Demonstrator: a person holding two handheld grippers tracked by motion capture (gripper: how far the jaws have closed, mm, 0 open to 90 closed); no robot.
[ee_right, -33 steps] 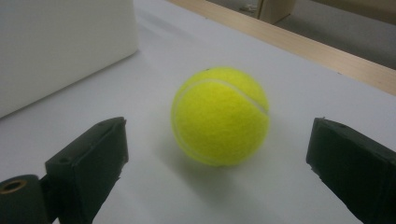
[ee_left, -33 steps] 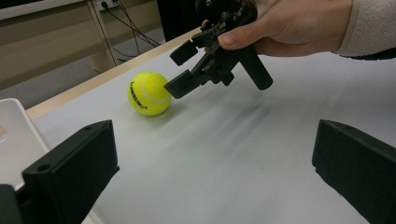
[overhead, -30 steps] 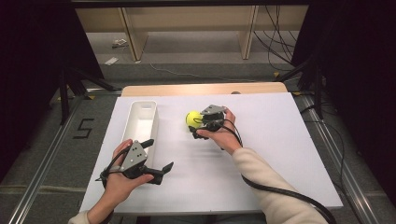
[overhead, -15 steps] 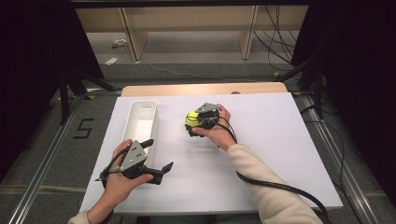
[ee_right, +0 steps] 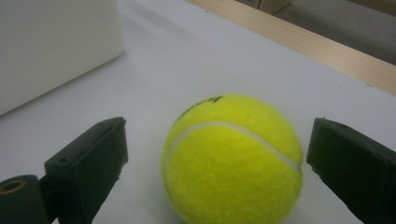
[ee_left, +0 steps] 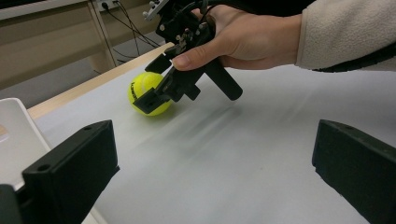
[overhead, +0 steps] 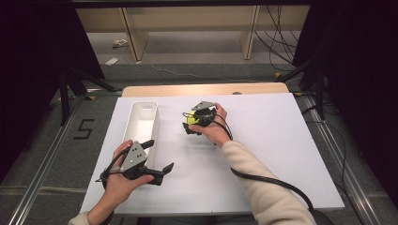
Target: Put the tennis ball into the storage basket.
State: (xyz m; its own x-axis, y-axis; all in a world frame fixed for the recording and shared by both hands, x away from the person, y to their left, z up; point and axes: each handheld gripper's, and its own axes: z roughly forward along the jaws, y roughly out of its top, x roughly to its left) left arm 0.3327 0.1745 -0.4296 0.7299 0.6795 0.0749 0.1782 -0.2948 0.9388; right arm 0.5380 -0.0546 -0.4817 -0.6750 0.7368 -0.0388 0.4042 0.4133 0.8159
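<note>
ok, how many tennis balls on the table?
1. The tennis ball sits on the white table, right of the white tray, between the open jaws of the right claw. None visible elsewhere.

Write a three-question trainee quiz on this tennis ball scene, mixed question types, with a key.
1. True or false: the right gripper has its jaws shut on the tennis ball.
2. What lies nearest the left gripper? A) white tray B) a mug C) a towel
3. Fill in: the ball rests on the white ____.

Key: 1 false, the jaws stand open either side of it; 2 A; 3 table.
</note>
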